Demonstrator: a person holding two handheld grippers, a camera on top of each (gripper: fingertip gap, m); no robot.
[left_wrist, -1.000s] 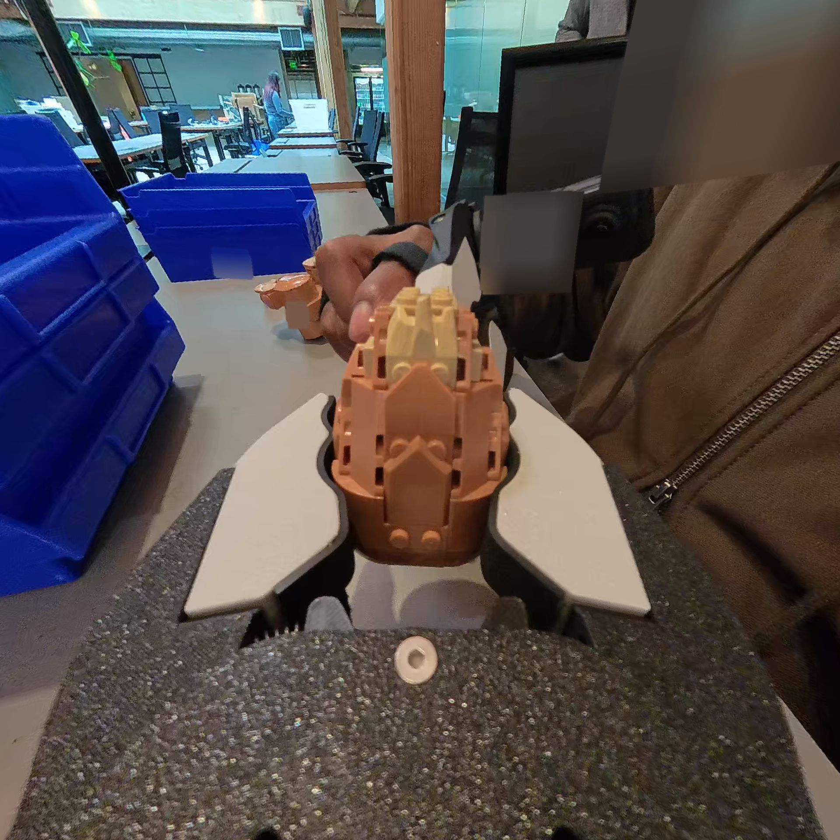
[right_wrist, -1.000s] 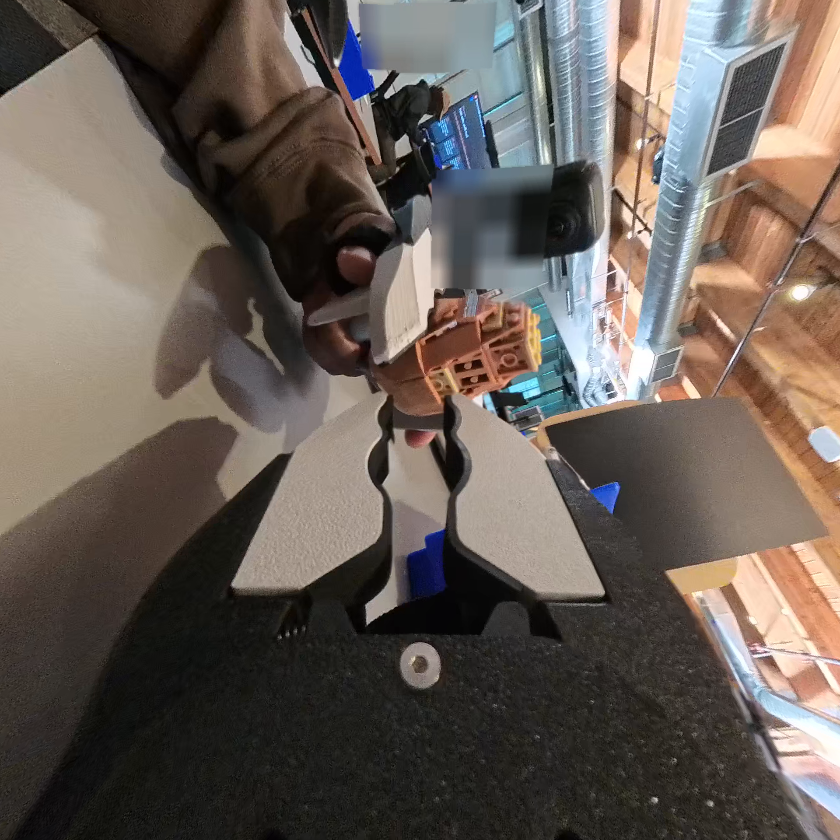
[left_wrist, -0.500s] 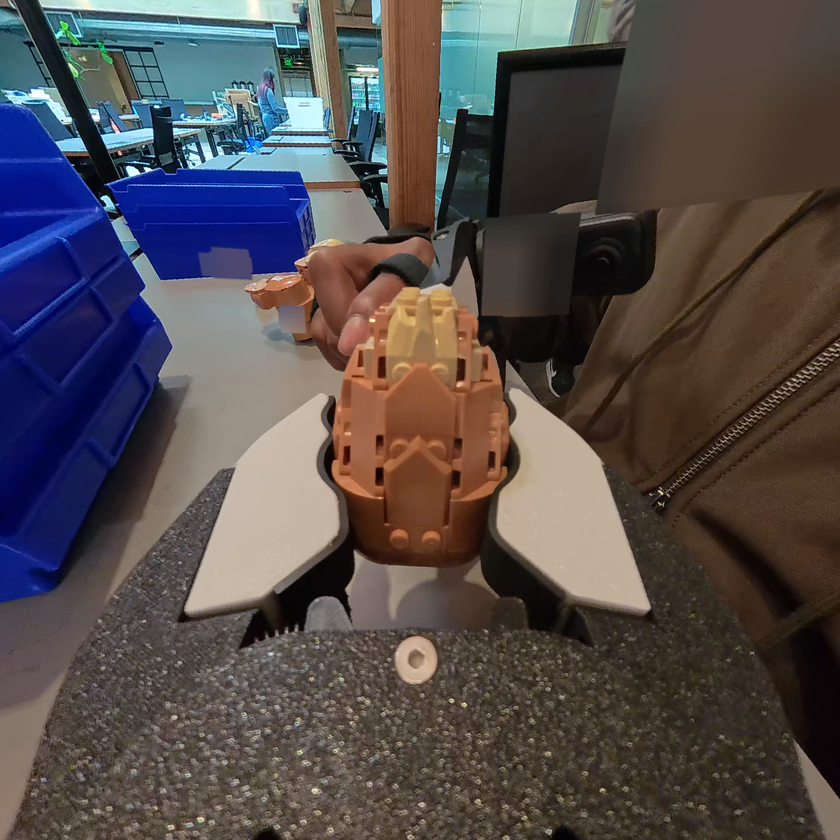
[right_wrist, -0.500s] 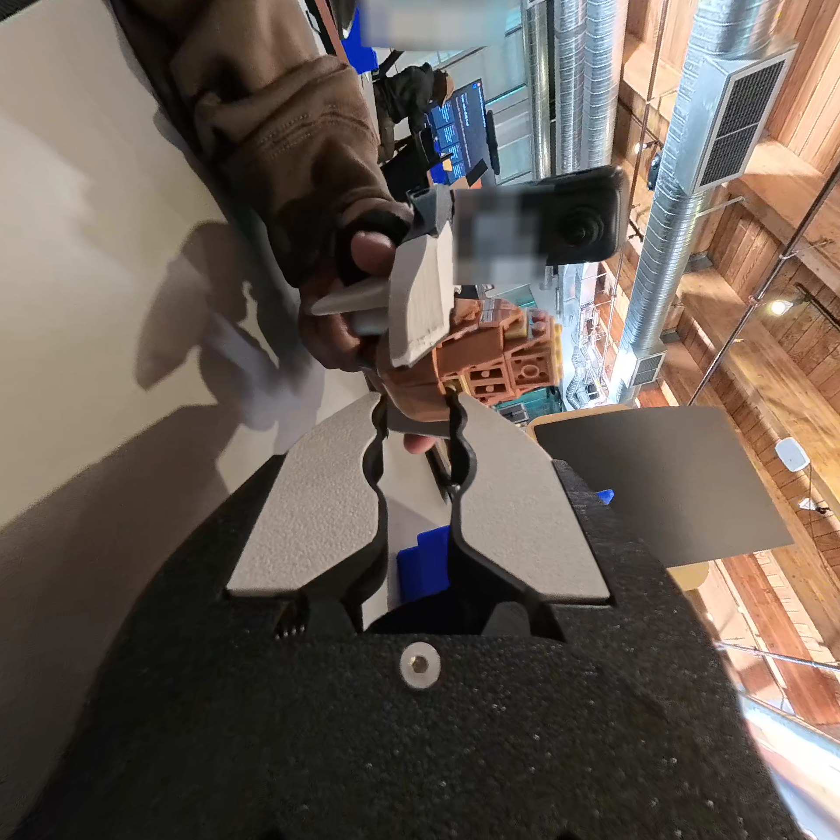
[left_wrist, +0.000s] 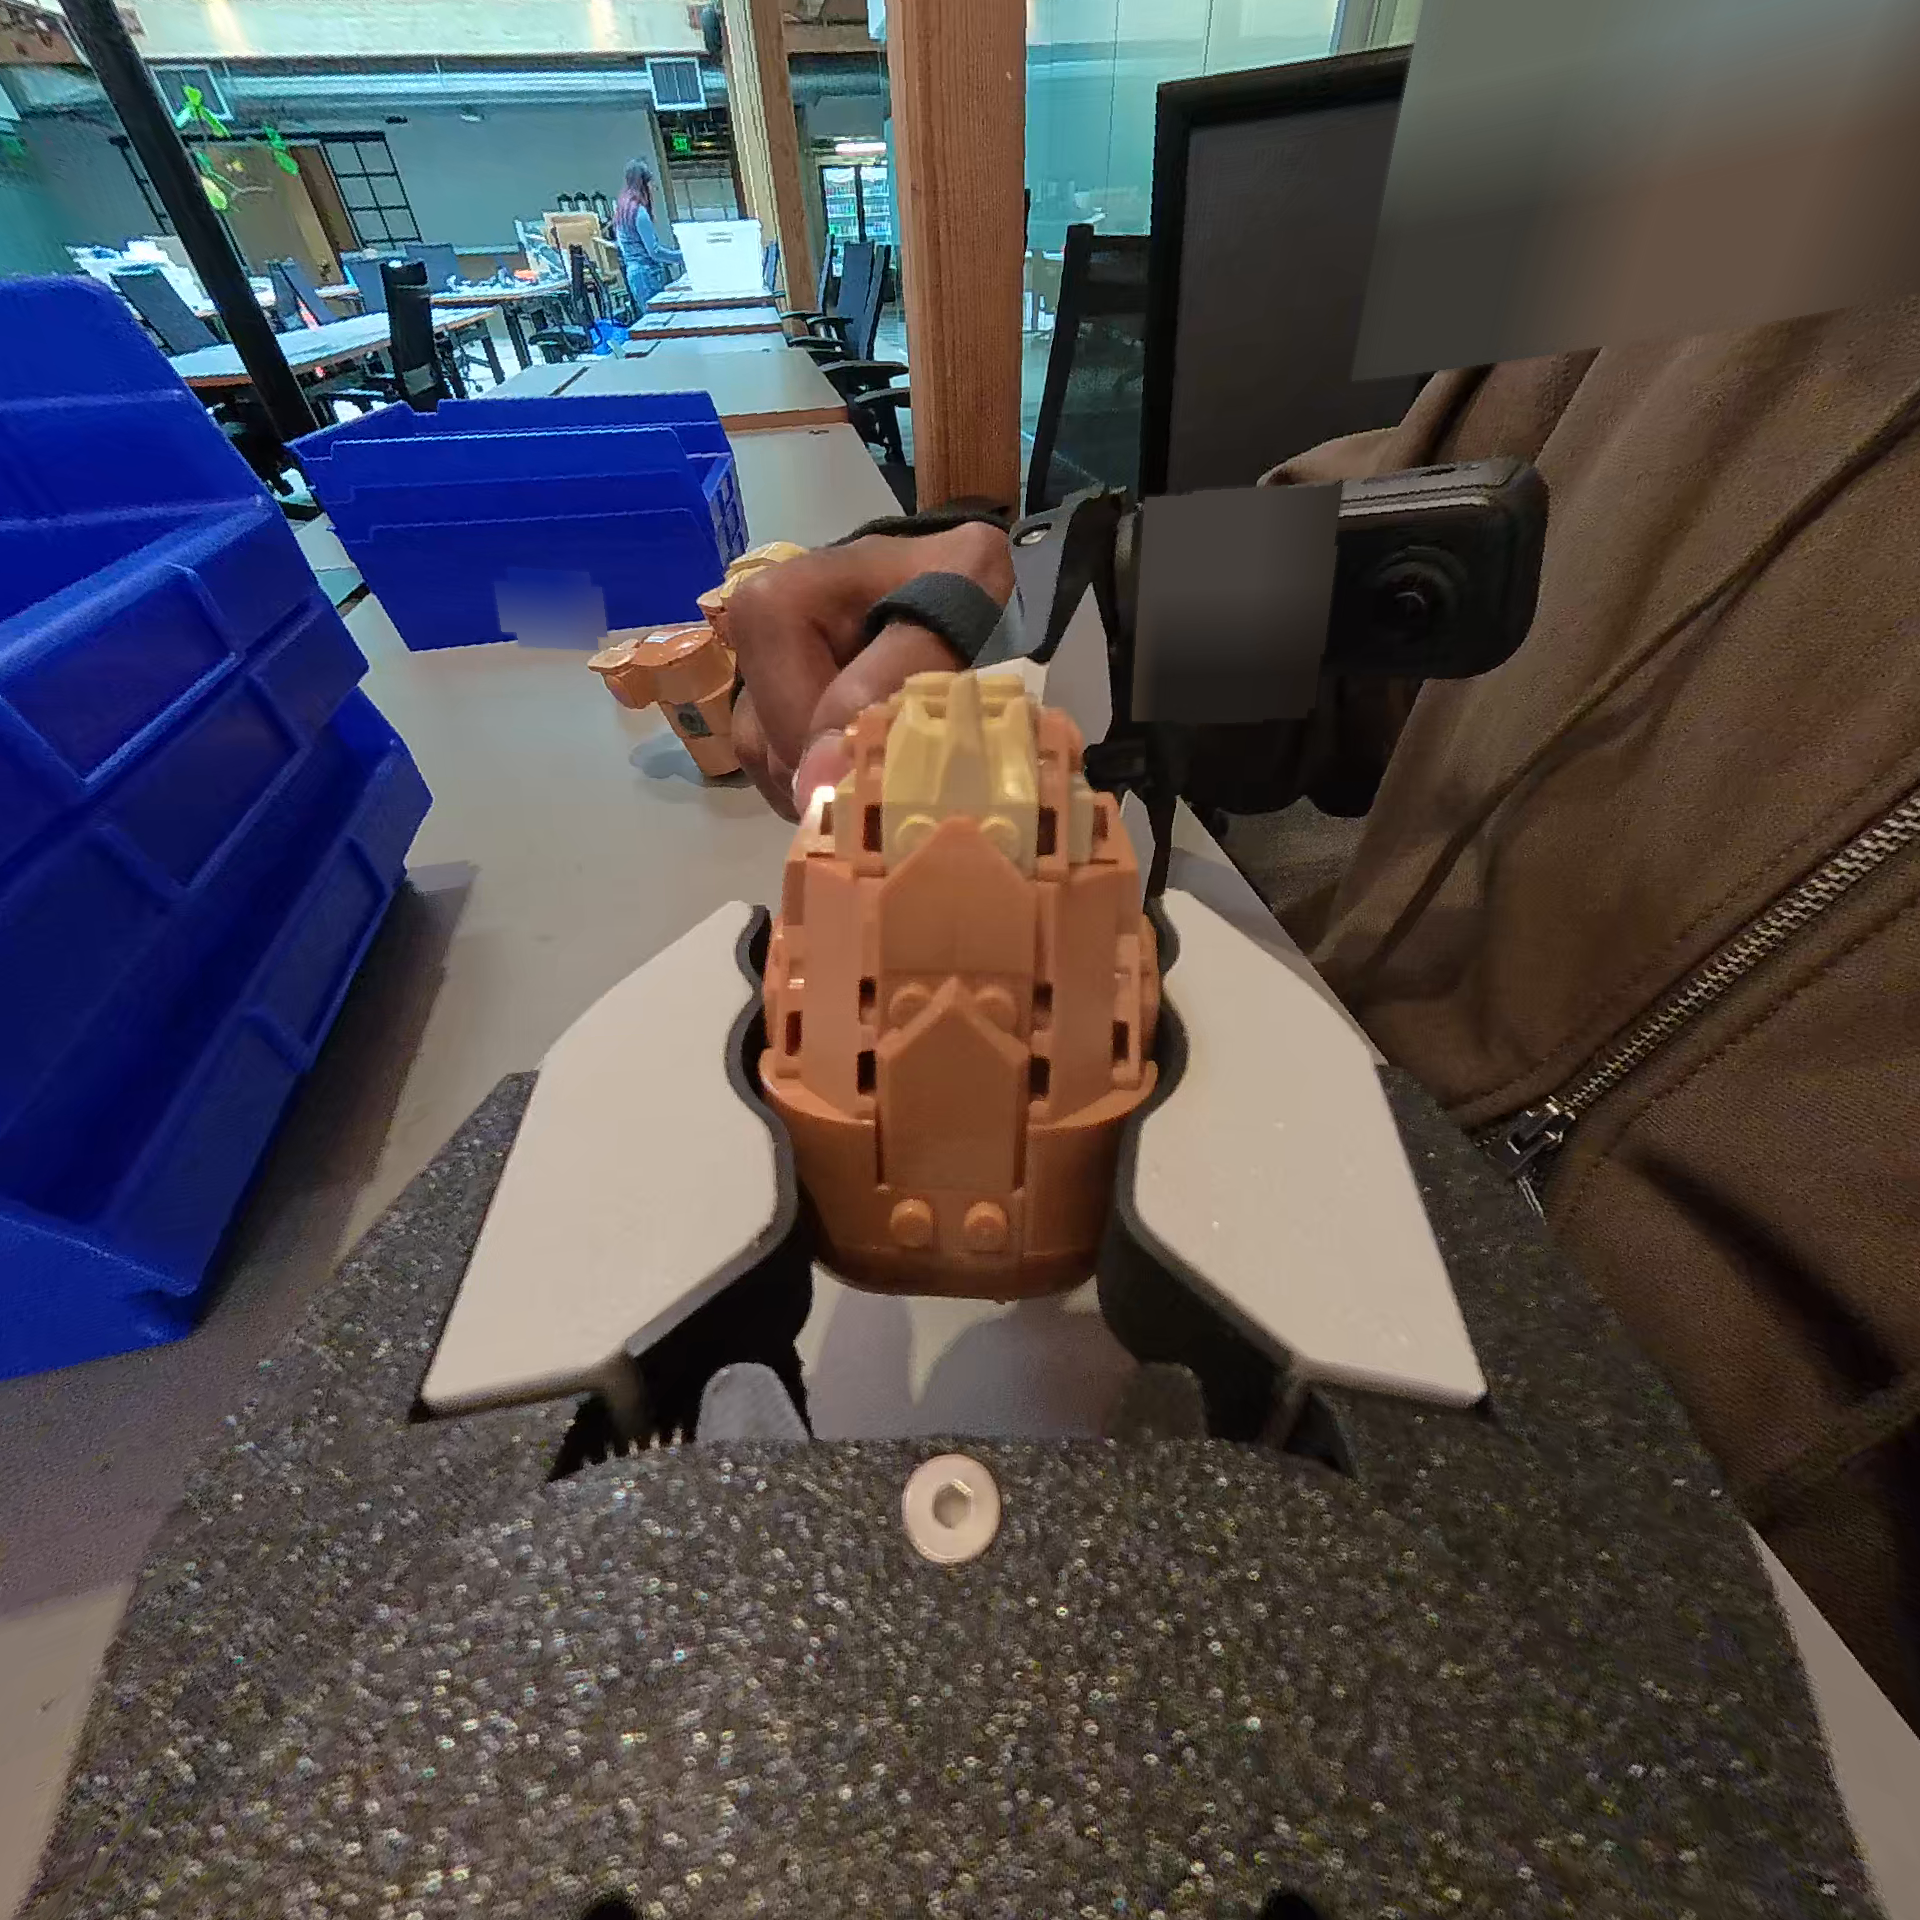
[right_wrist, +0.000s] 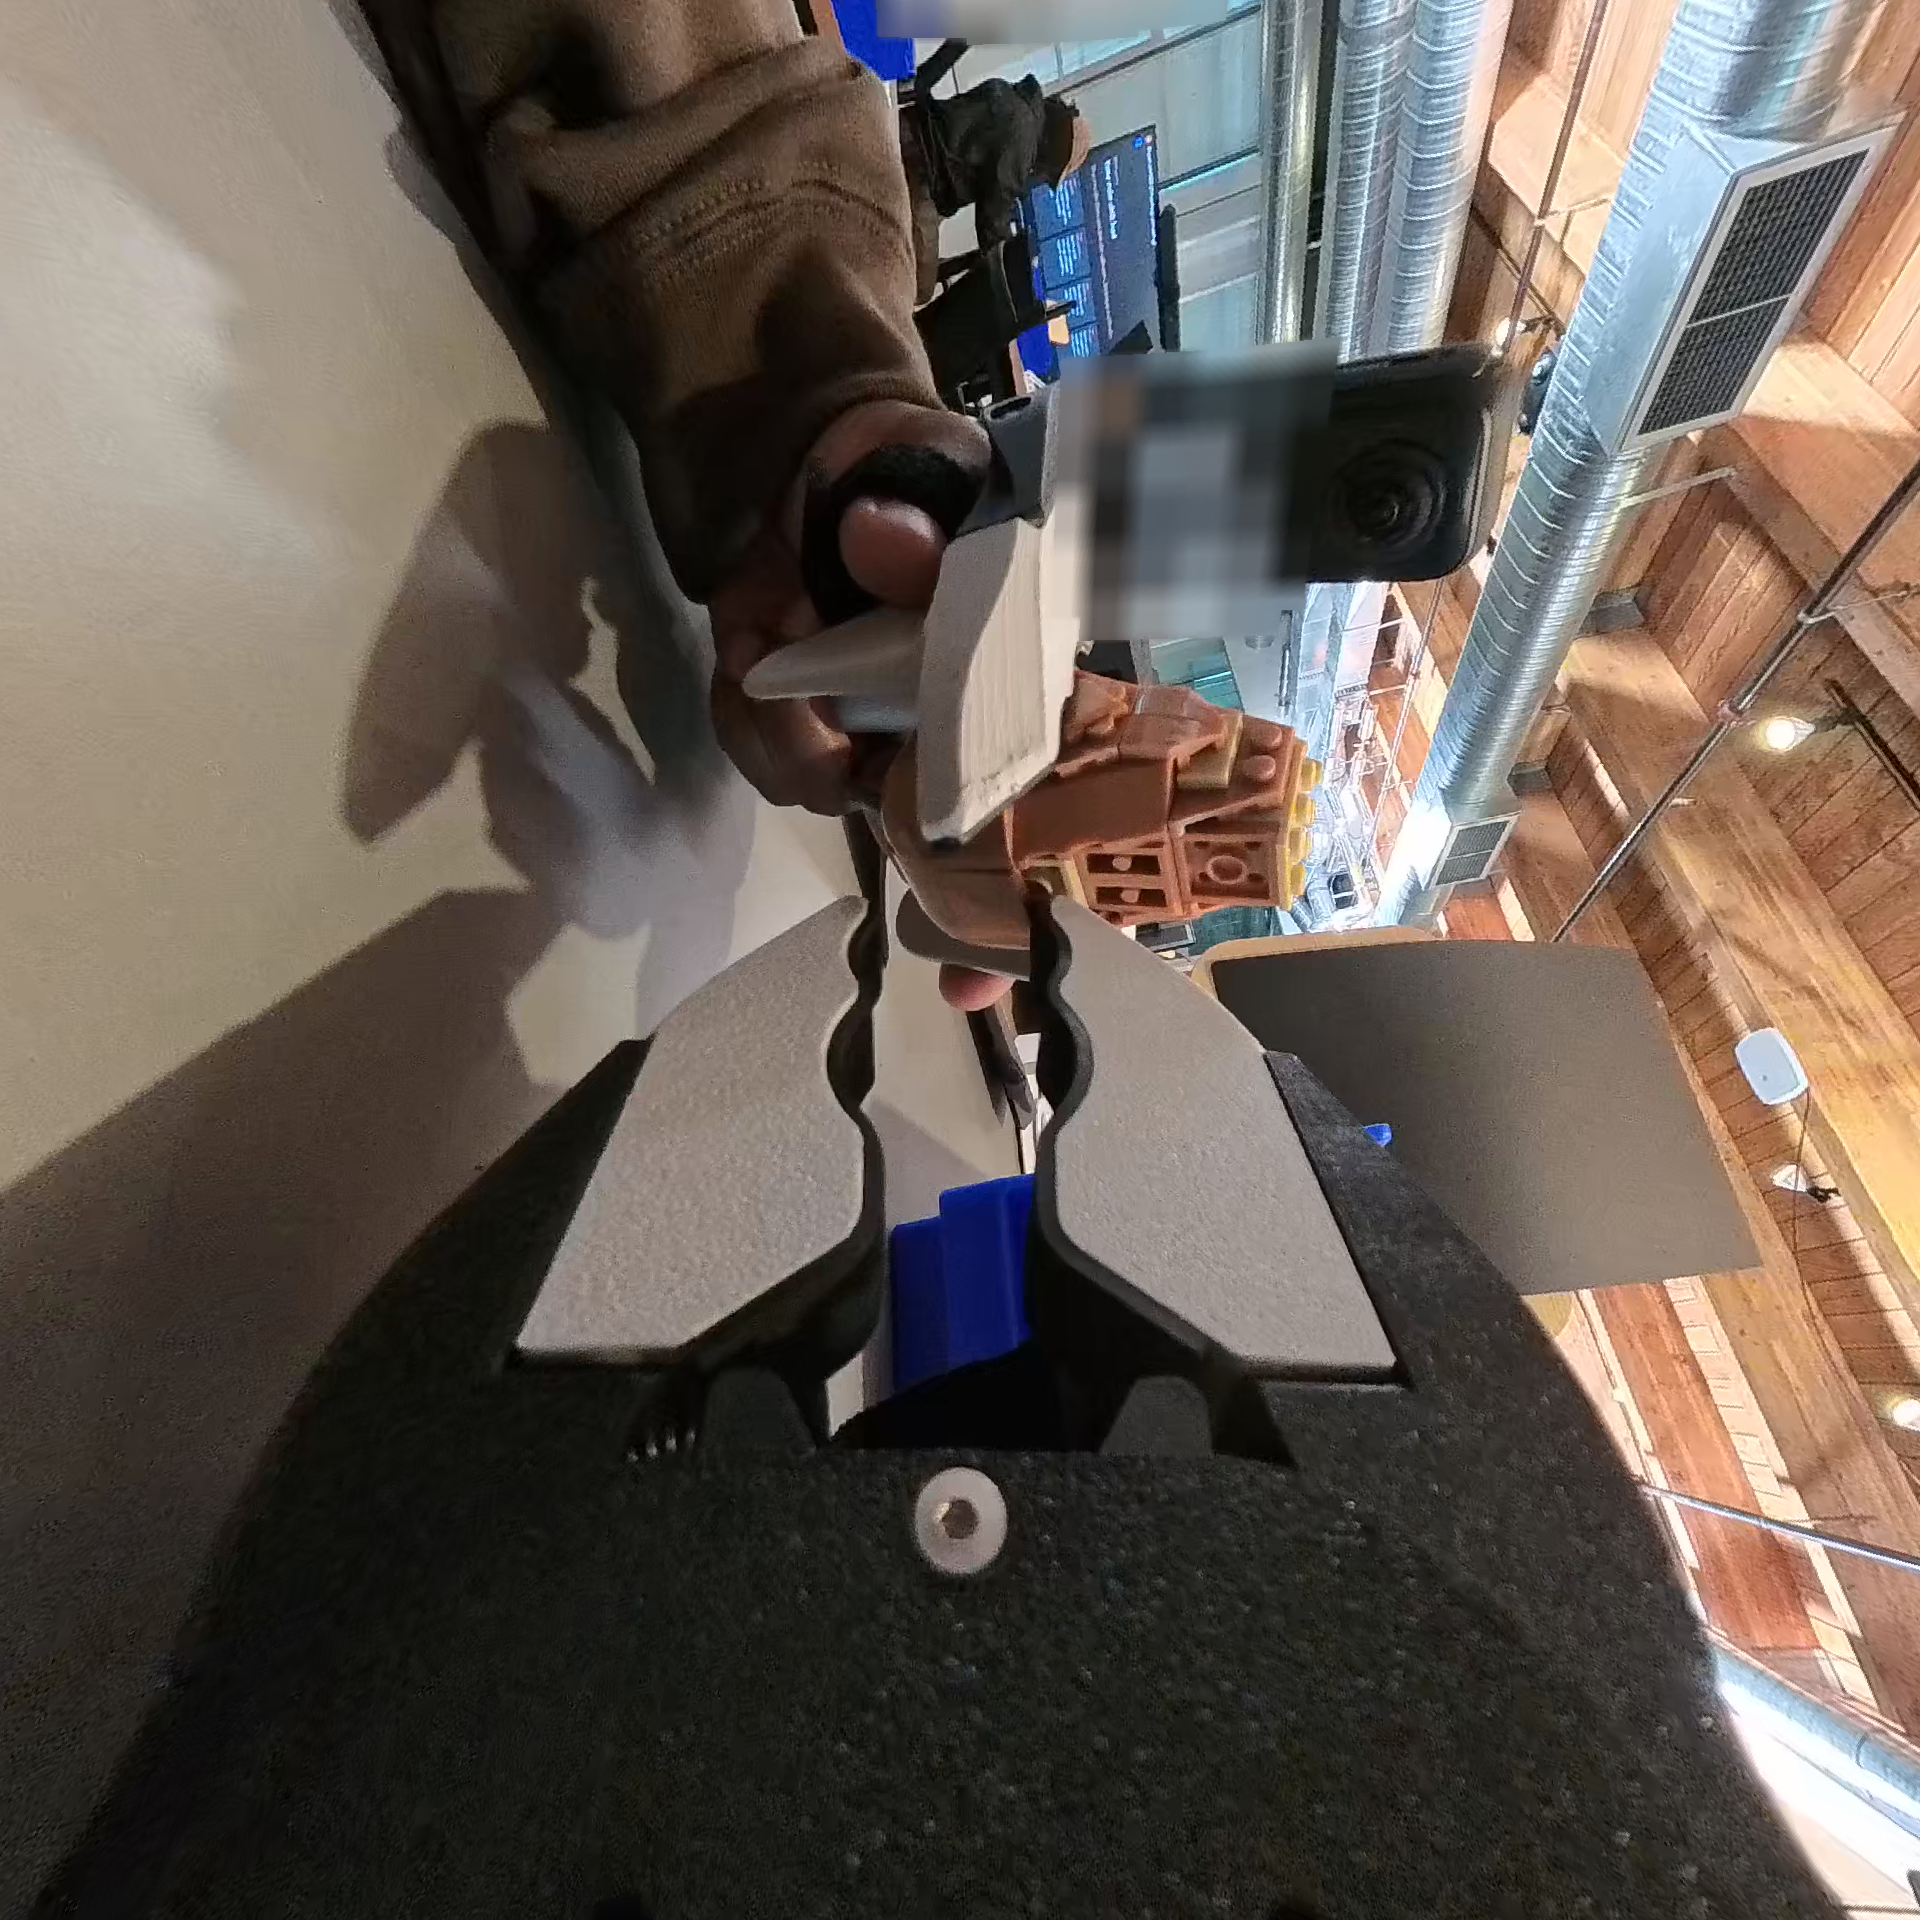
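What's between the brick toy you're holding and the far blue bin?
In the left wrist view, a small orange brick piece on the table and the person's hand lie between the brick toy and the far blue bin.

Right gripper: jaws parted, empty, tips just beside brick model. Left gripper clamps model above table.
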